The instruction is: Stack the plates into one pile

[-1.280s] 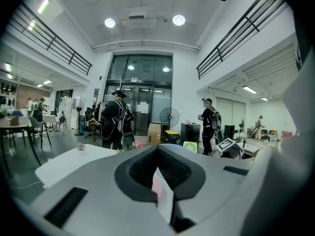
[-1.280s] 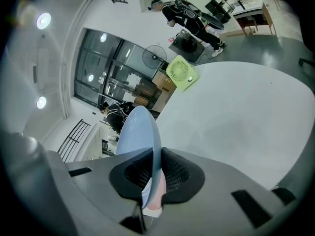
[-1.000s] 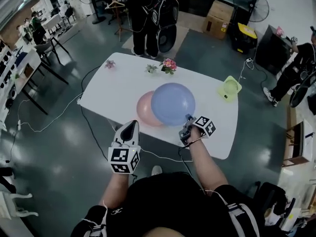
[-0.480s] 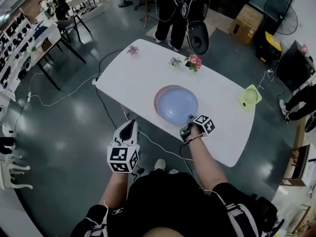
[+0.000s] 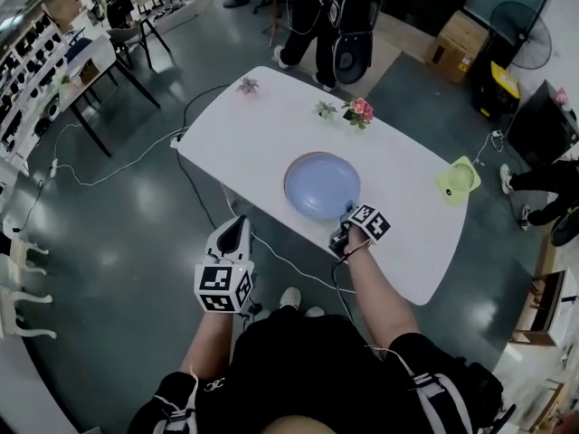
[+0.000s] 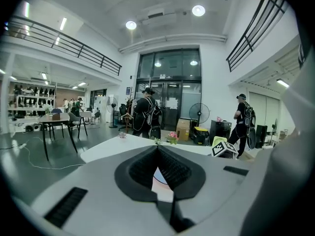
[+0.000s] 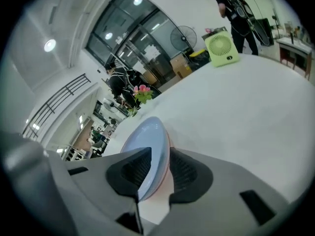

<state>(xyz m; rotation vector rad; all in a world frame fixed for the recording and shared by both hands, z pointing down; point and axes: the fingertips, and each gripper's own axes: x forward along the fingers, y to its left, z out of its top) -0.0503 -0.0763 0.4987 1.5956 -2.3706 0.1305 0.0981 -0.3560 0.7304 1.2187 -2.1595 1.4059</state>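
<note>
The right gripper reaches down to the near rim of the blue plate, which lies on the white table straight ahead of its fingers. In the right gripper view the blue plate runs edge-on up the gap between the two ribbed pads, and its rim fills most of that gap. The pink plate shows just beneath it, pressed close under the blue one and nearer the right-hand pad. The jaws of the right gripper have just been opening and the grip on the rim is slackened. The pads seem to stand a little clear of the plate edges, though the steep angle makes that hard to confirm. Beyond the fingertips the blue plate covers the pink one almost wholly, so the two lie as one pile.

The left gripper hangs off the table's near edge, well apart from the pile, which lies ahead of its fingers and off to their right. In the left gripper view the left gripper has its fingertips closed together on nothing. A sliver of the pile shows far beyond them, through the slit below the tips.
</note>
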